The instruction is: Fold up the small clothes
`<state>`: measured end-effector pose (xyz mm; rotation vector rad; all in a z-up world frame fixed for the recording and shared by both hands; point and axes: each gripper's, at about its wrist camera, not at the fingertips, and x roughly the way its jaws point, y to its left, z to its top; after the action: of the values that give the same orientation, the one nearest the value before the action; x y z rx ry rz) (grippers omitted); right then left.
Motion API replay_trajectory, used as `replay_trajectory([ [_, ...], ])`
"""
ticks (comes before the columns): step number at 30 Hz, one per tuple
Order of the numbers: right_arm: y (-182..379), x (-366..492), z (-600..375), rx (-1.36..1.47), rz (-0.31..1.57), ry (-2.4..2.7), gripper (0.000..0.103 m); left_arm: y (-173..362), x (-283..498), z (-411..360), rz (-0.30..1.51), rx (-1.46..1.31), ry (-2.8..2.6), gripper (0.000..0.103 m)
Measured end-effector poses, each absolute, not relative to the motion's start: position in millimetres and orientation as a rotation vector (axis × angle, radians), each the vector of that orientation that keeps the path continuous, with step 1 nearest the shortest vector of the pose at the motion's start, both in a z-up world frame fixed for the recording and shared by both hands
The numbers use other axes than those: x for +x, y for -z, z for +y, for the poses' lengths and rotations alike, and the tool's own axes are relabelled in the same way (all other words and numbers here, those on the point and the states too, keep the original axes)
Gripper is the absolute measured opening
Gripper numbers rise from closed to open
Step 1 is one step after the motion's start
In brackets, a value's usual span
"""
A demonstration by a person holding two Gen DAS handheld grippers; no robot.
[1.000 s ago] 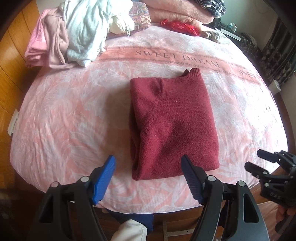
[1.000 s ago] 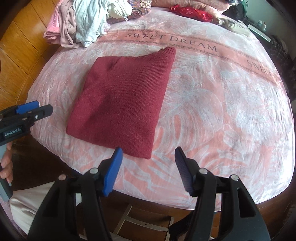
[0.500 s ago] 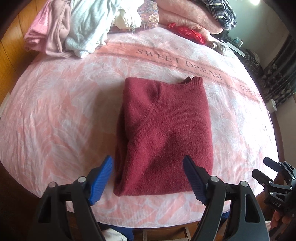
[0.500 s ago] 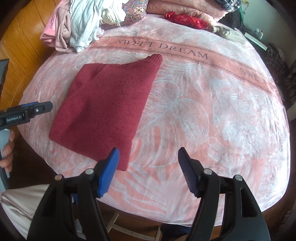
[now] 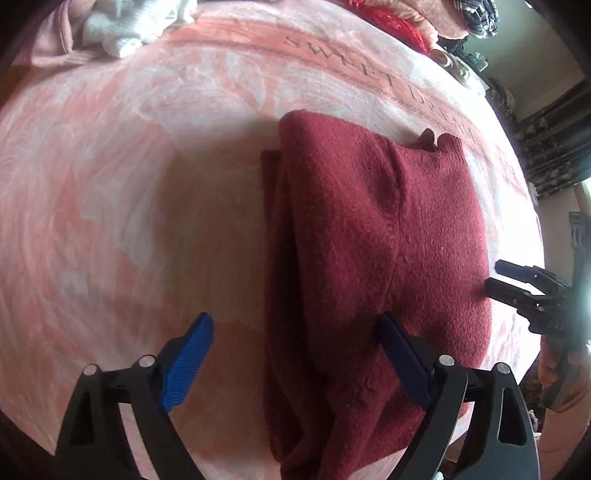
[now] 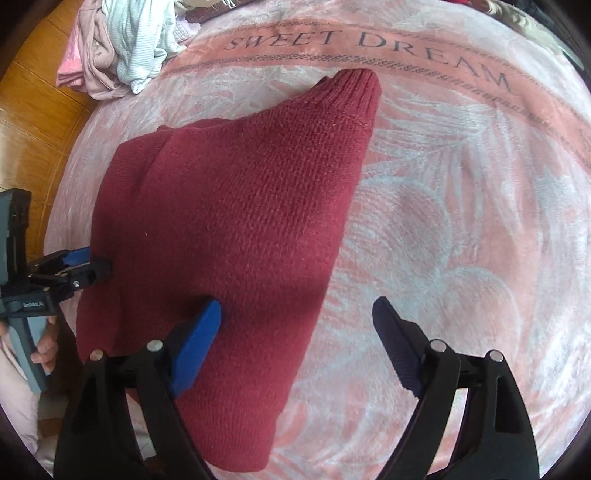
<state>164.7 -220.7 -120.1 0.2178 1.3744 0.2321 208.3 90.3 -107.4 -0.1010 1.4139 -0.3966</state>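
A dark red knit sweater (image 5: 376,258) lies folded into a rectangle on the pink bedspread (image 5: 129,184); it also shows in the right wrist view (image 6: 236,229). My left gripper (image 5: 295,350) is open and low, straddling the sweater's left folded edge near its near end. My right gripper (image 6: 297,328) is open and low, straddling the sweater's right edge. Each gripper shows from the side in the other's view: the right gripper (image 5: 517,284) at the sweater's right edge, the left gripper (image 6: 74,269) at its left edge.
A pile of pink and pale striped clothes (image 6: 118,48) sits at the far left of the bed. Red fabric (image 5: 391,26) and bedding lie at the far edge. A wooden floor (image 6: 33,122) is to the left. The bedspread reads SWEET DREAM (image 6: 362,40).
Both grippers have moved forward and down, from the bed's near edge to the sweater's two sides. The sweater has not moved. Both stay open.
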Motion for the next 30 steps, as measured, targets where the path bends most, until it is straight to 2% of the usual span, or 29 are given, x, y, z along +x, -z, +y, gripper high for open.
replay_trajectory([
  [3, 127, 173, -215, 0.271, 1.388, -0.296, 0.084, 127, 216, 79, 1.442, -0.174, 0.463, 0.094],
  [4, 131, 175, -212, 0.278, 1.399, -0.312, 0.084, 135, 219, 72, 1.471, -0.175, 0.47, 0.1],
  [6, 141, 176, -208, 0.329, 1.412, -0.332, 0.083, 143, 222, 65, 1.482, -0.192, 0.469, 0.1],
  [8, 146, 176, -211, 0.384, 1.414, -0.348, 0.075, 143, 225, 61, 1.49, -0.217, 0.512, 0.1],
  [9, 144, 175, -213, 0.392, 1.408, -0.354, 0.065, 144, 226, 59, 1.508, -0.236, 0.556, 0.097],
  [10, 141, 174, -215, 0.392, 1.4, -0.36, 0.054, 144, 224, 57, 1.52, -0.238, 0.588, 0.089],
  [11, 136, 173, -217, 0.398, 1.392, -0.366, 0.05, 143, 223, 56, 1.516, -0.224, 0.588, 0.084],
  [13, 128, 168, -221, 0.416, 1.381, -0.368, 0.041, 141, 220, 57, 1.512, -0.249, 0.599, 0.062],
  [16, 116, 161, -222, 0.39, 1.365, -0.376, 0.037, 132, 217, 56, 1.51, -0.255, 0.575, 0.048],
  [18, 104, 156, -228, 0.373, 1.363, -0.375, 0.037, 124, 212, 51, 1.498, -0.241, 0.573, 0.044],
  [25, 71, 142, -298, 0.319, 1.354, -0.281, 0.037, 117, 199, -10, 1.514, -0.264, 0.647, 0.043],
  [30, 91, 135, -350, 0.336, 1.341, -0.192, 0.037, 113, 203, -72, 1.473, -0.172, 0.631, 0.043],
])
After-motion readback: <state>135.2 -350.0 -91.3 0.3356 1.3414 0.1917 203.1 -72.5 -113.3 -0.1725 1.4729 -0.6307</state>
